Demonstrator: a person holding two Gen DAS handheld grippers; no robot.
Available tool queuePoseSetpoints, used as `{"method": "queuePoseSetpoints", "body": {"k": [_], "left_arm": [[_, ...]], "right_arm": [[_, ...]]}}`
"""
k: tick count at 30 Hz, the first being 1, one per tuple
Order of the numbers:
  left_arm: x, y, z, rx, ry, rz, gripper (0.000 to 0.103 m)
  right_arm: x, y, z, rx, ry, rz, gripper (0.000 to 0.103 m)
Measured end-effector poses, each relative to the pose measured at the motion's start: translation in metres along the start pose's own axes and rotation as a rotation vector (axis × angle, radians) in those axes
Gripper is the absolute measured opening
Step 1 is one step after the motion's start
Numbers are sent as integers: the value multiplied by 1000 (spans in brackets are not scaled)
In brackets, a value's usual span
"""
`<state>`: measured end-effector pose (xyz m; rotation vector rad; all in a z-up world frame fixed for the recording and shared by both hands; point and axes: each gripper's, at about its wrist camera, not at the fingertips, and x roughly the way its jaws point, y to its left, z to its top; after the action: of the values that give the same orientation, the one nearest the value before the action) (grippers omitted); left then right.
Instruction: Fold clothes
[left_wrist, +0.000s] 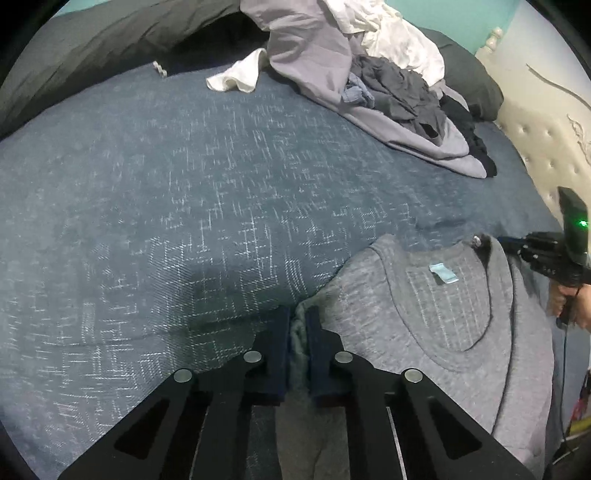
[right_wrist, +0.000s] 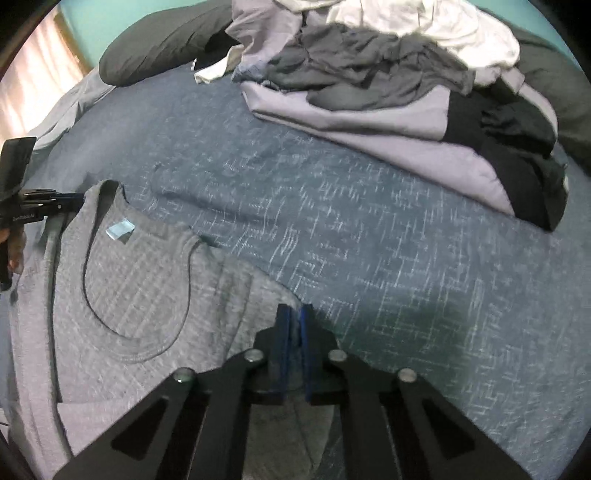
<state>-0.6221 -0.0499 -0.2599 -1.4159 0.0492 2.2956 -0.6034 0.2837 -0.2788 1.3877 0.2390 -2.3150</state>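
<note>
A bed covered with a dark blue bedspread flecked with pale crosshatch lines fills both views. Behind the bedspread, a dark grey pillow lies against a teal wall, and a cream tufted headboard rises along one edge. A loose pile of unfolded clothes, lilac, charcoal, white and black, sits at the far side of the bedspread, well apart from the garment being worked on.

That garment, a grey knit sweater, lies spread on the near part of the bedspread, neckline open, with a small light blue label showing inside the collar.

The left gripper has its dark blue pads drawn nearly together, pinching a bunched fold of the grey knit sweater at one shoulder edge. The right gripper is likewise drawn together on the sweater's opposite edge, a thin strip of fabric caught between its pads. In each view the other gripper shows at the frame's side by the collar, held in a person's hand.
</note>
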Motion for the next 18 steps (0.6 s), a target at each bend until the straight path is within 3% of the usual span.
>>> {"method": "queuePoseSetpoints", "body": {"k": [3, 6, 11, 18], "left_arm": [[-13, 3, 5, -3, -43, 40, 7], [-13, 7, 9, -4, -36, 66, 7], [6, 11, 7, -18, 2, 90, 7], [16, 16, 6, -38, 20, 62, 8]], "right_arm": [[-19, 1, 2, -10, -78, -42, 3], [-32, -2, 6, -24, -115, -71, 3], [-20, -3, 5, -41, -80, -136, 2], [14, -11, -1, 30, -35, -132, 3]]}}
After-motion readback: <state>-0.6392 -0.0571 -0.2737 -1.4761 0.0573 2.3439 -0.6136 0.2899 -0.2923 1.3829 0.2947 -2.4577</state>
